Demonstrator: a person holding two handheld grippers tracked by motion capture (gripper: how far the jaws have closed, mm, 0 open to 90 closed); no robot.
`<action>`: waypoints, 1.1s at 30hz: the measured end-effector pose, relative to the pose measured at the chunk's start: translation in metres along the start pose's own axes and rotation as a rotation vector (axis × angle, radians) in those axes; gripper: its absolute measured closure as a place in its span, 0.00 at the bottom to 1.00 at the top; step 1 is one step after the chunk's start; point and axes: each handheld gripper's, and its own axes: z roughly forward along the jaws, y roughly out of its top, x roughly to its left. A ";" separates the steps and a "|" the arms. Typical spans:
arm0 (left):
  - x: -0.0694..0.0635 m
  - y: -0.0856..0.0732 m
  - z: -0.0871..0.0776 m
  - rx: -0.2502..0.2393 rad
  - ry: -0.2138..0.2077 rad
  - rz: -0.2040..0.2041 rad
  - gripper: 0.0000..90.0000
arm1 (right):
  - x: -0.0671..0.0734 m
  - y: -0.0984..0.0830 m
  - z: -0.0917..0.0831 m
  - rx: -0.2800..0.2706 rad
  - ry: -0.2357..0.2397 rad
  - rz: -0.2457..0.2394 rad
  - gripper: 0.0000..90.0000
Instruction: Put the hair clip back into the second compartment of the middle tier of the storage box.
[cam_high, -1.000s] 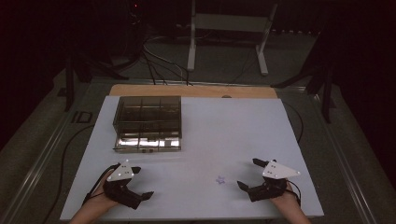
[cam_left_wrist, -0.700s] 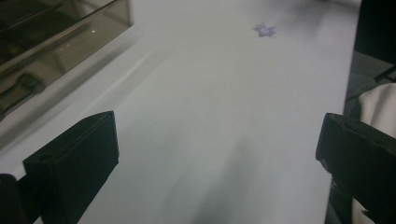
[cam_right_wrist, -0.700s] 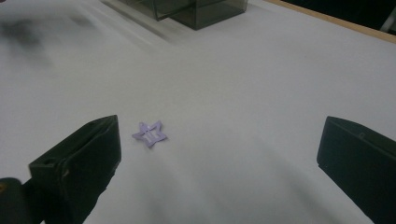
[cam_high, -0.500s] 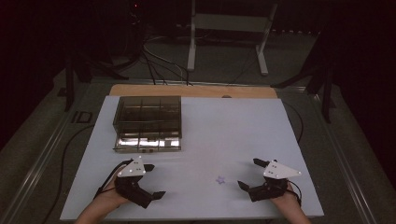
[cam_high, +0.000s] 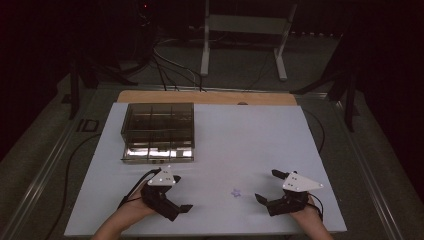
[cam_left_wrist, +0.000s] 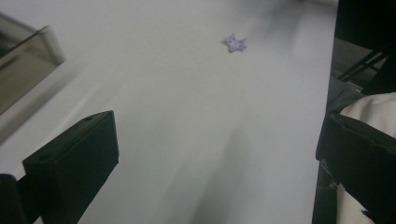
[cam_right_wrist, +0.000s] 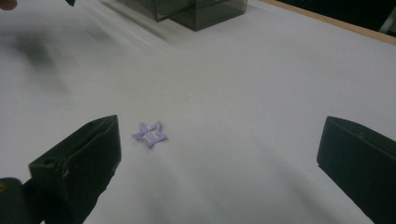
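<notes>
A small lilac star-shaped clip lies flat on the white table top, near the front edge and between the two grippers, touching neither. In the right gripper view the star sits just beside the inner face of that gripper's left jaw, low on the table and clear of it; in the left gripper view it lies well ahead, far up the white surface.

The left gripper is held low over the near left part of the table, its grey three-cornered plate on top, its jaws pointing right toward the star. The person's left hand grips it from behind, the forearm coming in from the bottom edge at a slant. Its jaws stand wide apart with nothing between them (the left gripper view shows bare table in the gap).

The right gripper hovers at the near right, its jaws pointing left toward the star, the person's right hand wrapped round its body and the wrist bent inward. These jaws are also spread wide and hold nothing.

A smoky, see-through compartment box stands farther back on the left half of the table, well apart from the star and from both grippers.
</notes>
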 end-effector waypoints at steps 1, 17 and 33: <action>-0.001 0.002 0.003 0.000 0.000 0.004 0.00 | 0.000 0.000 0.000 0.000 0.000 0.000 0.00; -0.008 0.026 0.035 -0.017 -0.070 0.051 0.00 | 0.001 0.000 0.000 -0.001 0.004 -0.004 0.00; -0.011 0.054 0.068 0.024 -0.040 0.031 0.01 | 0.000 0.000 -0.001 -0.006 0.005 -0.002 0.00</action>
